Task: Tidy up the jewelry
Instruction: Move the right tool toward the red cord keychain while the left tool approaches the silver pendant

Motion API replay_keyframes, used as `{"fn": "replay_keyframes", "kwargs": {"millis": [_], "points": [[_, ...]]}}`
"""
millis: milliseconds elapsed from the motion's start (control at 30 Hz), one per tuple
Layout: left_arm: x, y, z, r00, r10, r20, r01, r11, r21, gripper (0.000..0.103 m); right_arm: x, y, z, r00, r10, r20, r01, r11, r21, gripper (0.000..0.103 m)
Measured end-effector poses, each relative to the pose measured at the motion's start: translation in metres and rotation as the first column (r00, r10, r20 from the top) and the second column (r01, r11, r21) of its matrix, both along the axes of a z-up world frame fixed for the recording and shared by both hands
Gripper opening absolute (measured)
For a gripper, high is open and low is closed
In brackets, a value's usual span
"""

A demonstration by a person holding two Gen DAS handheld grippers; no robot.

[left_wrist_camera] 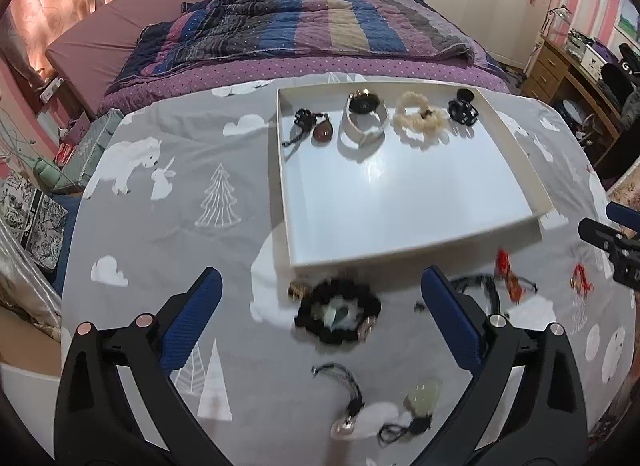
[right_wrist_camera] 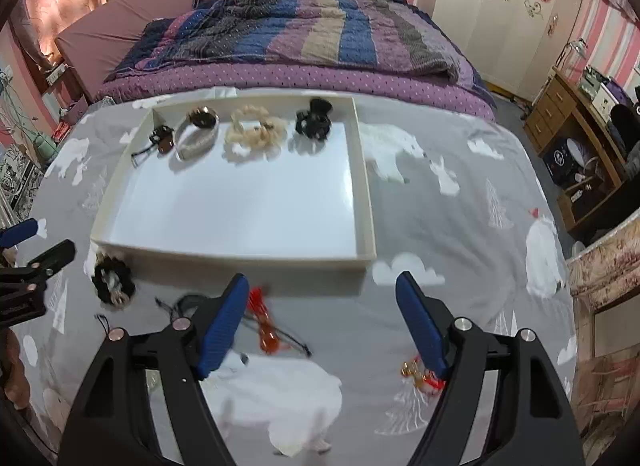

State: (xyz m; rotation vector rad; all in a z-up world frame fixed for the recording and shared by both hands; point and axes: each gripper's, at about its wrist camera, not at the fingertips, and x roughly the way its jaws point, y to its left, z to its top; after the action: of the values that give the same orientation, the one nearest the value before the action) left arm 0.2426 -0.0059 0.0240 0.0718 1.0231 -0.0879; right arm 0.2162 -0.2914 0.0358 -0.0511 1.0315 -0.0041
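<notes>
So far, four things lie in a row at the far end of the white tray (left_wrist_camera: 412, 225). From left to right they are a black cord with a brown stone (left_wrist_camera: 322, 130), a white band with a dark round face (left_wrist_camera: 363, 115), a cream hair tie (left_wrist_camera: 420, 117) and a black hair clip (left_wrist_camera: 463, 107). Most of the tray is bare, so I think the job is only partly done.

More things wait on the bench (left_wrist_camera: 168, 234), in front of the tray. From left to right there is a black hair tie (left_wrist_camera: 338, 316), a cord with a silver charm (left_wrist_camera: 347, 406), a pale green stone on a cord (left_wrist_camera: 424, 394), a red and orange piece (right_wrist_camera: 264, 326) and a small red and gold piece (right_wrist_camera: 420, 376).

The left gripper (left_wrist_camera: 320, 318) has its blue fingers (left_wrist_camera: 192, 318) spread wide above the black hair tie, holding nothing. The right gripper (right_wrist_camera: 320, 326) is open too and holds nothing; the red and orange piece lies under its left finger.

The bench has a grey cloth with white bears, clouds and trees. Behind it stands a bed (left_wrist_camera: 320, 25) with a striped blanket. The walls have pink stripes, and a wooden desk (right_wrist_camera: 568, 113) stands on the right.
</notes>
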Motion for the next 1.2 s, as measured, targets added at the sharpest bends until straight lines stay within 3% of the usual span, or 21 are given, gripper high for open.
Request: {"fn": "replay_keyframes", "kwargs": {"millis": [700, 1200], "points": [[-0.045, 0.022, -0.032, 0.998, -0.016, -0.059, 0.016, 1.000, -0.001, 0.099, -0.041, -0.027, -0.028, 0.997, -0.009, -0.073, 0.006, 0.999, -0.042, 0.076], [-0.062, 0.026, -0.055, 0.993, -0.040, -0.109, 0.038, 0.999, -0.022, 0.099, -0.048, -0.033, -0.048, 0.993, -0.030, -0.111, 0.023, 0.998, -0.062, 0.076]]}}
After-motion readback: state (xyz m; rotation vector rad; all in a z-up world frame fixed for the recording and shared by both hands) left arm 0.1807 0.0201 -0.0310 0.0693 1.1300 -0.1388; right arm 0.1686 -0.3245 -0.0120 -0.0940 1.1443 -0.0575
